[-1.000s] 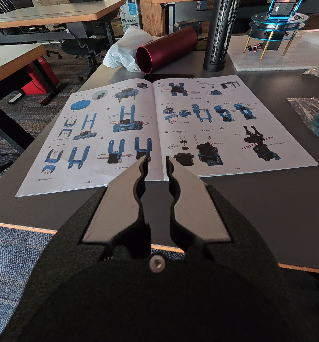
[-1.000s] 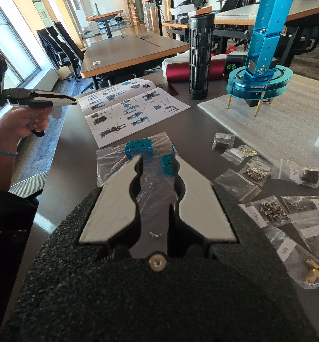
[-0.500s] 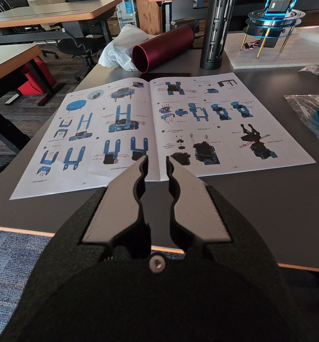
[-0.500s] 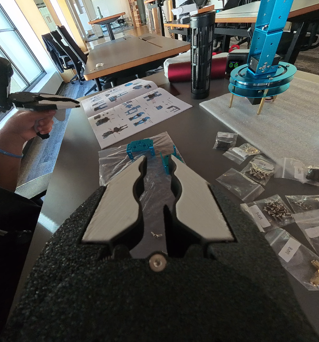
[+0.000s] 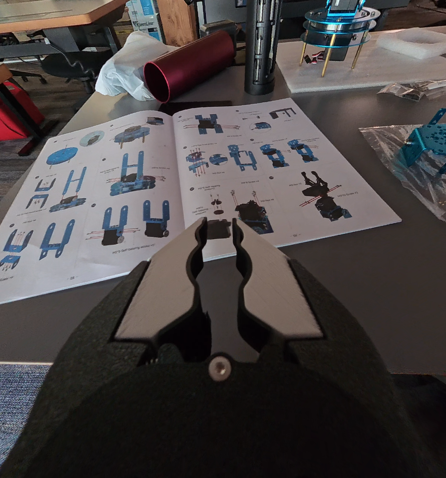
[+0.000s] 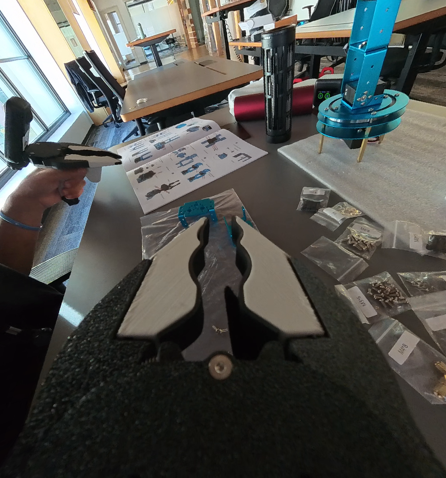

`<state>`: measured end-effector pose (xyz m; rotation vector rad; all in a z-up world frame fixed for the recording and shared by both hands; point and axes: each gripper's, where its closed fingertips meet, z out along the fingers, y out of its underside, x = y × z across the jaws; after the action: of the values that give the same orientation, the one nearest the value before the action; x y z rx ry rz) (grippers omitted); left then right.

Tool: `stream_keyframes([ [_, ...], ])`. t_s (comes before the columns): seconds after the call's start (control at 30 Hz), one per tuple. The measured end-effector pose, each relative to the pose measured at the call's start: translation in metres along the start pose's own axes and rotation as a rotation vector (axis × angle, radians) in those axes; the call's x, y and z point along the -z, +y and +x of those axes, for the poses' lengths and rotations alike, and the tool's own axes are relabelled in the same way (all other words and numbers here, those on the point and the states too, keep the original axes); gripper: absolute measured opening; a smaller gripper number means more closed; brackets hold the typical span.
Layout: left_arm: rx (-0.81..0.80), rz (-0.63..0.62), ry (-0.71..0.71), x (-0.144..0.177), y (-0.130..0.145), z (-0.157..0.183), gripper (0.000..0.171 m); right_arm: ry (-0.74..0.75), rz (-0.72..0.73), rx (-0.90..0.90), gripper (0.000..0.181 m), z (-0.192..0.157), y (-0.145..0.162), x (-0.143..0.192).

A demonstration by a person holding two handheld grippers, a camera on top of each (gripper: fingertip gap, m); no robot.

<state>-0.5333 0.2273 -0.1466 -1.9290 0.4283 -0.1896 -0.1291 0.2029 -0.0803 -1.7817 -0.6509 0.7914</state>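
Note:
My left gripper (image 5: pixel 218 224) hovers low over the near edge of an open instruction booklet (image 5: pixel 165 181), jaws a little apart and empty. It also shows in the right wrist view (image 6: pixel 113 159), held by a hand at the table's left edge. My right gripper (image 6: pixel 219 222) is narrowly open and empty above a clear plastic bag (image 6: pixel 165 230) that carries two blue metal brackets (image 6: pixel 196 210). The second bracket (image 6: pixel 231 227) stands just past my right finger. Two loose screws (image 6: pixel 219 329) lie on the dark table between the fingers. The nearer bracket also shows in the left wrist view (image 5: pixel 428 144).
Several small bags of screws and nuts (image 6: pixel 359 238) lie to the right. A blue turntable assembly (image 6: pixel 361 113) stands on a white foam sheet (image 6: pixel 372 176) at the back right. A black cylinder (image 6: pixel 277 88), a red tube (image 5: pixel 190 64) and a white bag (image 5: pixel 121 69) stand behind the booklet. Spacing between my two grippers at the tips: around 40 cm. The black cylinder (image 6: pixel 277 88) is about equally far from each gripper, around 35 cm.
My left gripper has moved forward over the table until its tips are above the booklet. My right gripper's jaws have narrowed, and it has edged toward the brackets.

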Motion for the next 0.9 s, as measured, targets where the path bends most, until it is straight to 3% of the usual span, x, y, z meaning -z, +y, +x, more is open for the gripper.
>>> stream_keyframes([
  [0.37,-0.033,-0.022,0.047,-0.019,-0.005,0.013,0.019,0.058,-0.072,0.066,0.016,0.008,0.015,-0.006],
  [0.67,-0.019,-0.067,0.045,-0.033,0.002,0.011,0.02,0.067,-0.101,0.098,0.0,0.019,0.02,0.0],
  [0.9,-0.041,-0.02,0.097,-0.03,-0.02,0.028,0.02,0.229,-0.242,0.177,0.001,0.047,0.03,0.014],
])
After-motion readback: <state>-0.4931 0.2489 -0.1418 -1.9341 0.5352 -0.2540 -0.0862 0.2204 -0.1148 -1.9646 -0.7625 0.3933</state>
